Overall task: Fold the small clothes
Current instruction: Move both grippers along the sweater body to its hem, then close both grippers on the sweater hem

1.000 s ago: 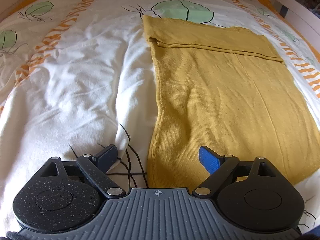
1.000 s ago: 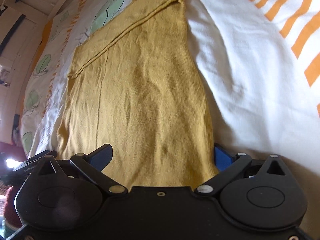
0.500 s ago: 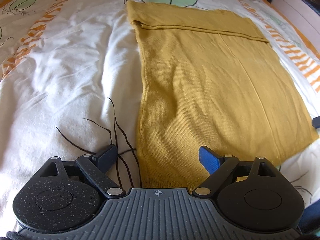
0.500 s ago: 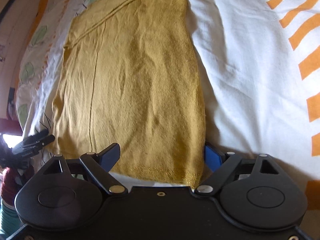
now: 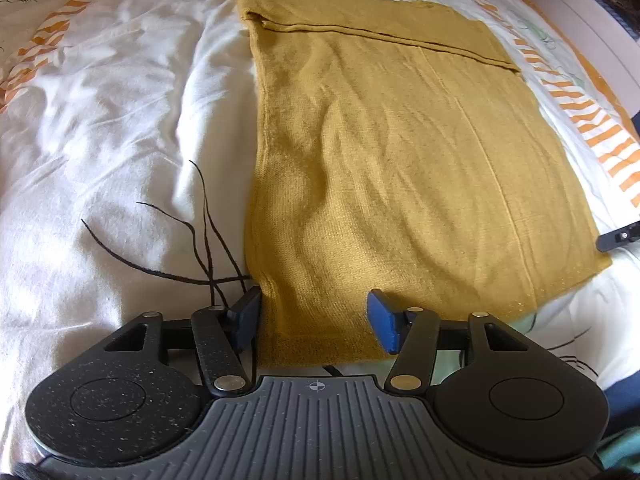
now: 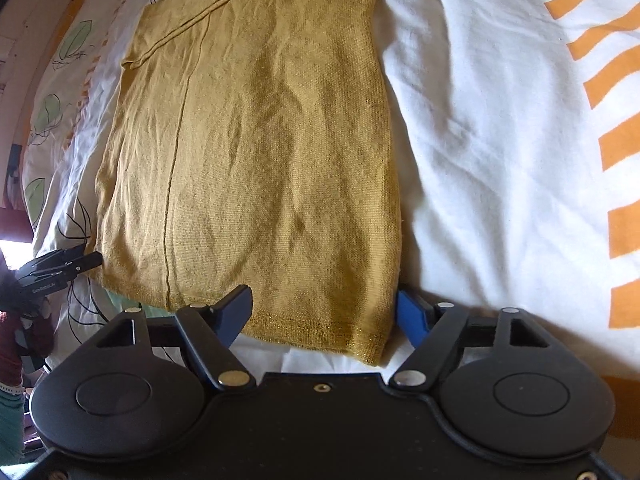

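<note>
A mustard-yellow knit garment (image 5: 392, 152) lies flat on the bed, its far end folded over into a band. My left gripper (image 5: 316, 316) is open, its blue pads on either side of the garment's near left corner at the hem. My right gripper (image 6: 328, 312) is open around the near right corner of the same garment (image 6: 260, 140); its right pad (image 6: 412, 316) is just outside the cloth's side edge. The right gripper's tip shows at the far right in the left wrist view (image 5: 620, 236), and the left gripper shows at the far left in the right wrist view (image 6: 60, 264).
The garment rests on a rumpled white duvet (image 5: 100, 120) printed with green leaves, black lines and orange stripes (image 6: 612, 120). A white bed frame (image 5: 592, 32) runs along the far right. A wall or wooden frame (image 6: 16, 40) lies beyond the bed's left side.
Both grippers have pulled back toward the garment's near hem and lowered. The near corners now sit between the open jaws, and the hem edge has come into view.
</note>
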The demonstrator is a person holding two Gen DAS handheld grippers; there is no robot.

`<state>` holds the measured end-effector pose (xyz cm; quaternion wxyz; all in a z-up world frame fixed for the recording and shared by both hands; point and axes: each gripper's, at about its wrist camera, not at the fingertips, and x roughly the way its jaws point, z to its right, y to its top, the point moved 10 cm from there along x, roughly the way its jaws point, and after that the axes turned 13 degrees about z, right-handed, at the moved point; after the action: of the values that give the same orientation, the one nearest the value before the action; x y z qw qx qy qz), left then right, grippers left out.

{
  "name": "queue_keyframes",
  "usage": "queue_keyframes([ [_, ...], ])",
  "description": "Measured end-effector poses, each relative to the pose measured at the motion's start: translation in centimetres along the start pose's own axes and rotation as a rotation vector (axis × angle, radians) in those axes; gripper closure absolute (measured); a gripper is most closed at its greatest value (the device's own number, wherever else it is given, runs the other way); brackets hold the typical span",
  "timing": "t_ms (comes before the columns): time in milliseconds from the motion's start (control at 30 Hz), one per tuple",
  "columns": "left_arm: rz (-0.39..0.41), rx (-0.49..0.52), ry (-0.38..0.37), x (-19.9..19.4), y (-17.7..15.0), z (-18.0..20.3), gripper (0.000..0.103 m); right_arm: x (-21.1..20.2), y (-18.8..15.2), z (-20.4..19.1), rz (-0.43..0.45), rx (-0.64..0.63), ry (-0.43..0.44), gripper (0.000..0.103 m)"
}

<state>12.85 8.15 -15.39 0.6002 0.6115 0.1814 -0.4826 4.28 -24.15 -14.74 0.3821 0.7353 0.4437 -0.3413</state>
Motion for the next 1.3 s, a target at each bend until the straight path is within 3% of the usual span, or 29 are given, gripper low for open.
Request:
queue_keyframes([
  [267, 0.011, -0.032, 0.023, 0.0, 0.0, -0.7, 0.08, -0.1, 0.1, 0.7, 0.006, 0.019, -0.011, 0.039],
  [333, 0.018, -0.047, 0.02, 0.0, 0.1, -0.8, 0.087, -0.1, 0.1, 1.0, 0.014, 0.016, -0.029, 0.046],
  [467, 0.044, -0.071, 0.013, -0.3, 0.2, -0.9, 0.095, -0.2, -0.1, 1.5, 0.015, 0.03, -0.041, 0.075],
  [600, 0.072, -0.083, 0.009, -0.8, 0.4, -0.9, 0.096, -0.8, 0.0, 1.3, 0.033, 0.031, -0.037, 0.083],
  [867, 0.13, -0.131, -0.001, -1.8, 0.9, -1.0, 0.096, -3.2, 0.1, 1.0, 0.09, 0.043, 0.007, 0.088],
  [1133, 0.134, -0.155, -0.009, -2.0, 0.9, -1.2, 0.096, -3.7, 0.1, 1.4, 0.126, 0.096, 0.043, 0.088],
  [1200, 0.119, -0.15, 0.005, -1.7, 0.7, -1.2, 0.096, -3.2, 0.0, 1.6, 0.113, 0.098, 0.02, 0.081],
  [1300, 0.089, -0.14, 0.013, -1.1, 0.3, -1.2, 0.096, -2.1, -0.5, 1.6, 0.081, 0.039, -0.059, 0.08],
])
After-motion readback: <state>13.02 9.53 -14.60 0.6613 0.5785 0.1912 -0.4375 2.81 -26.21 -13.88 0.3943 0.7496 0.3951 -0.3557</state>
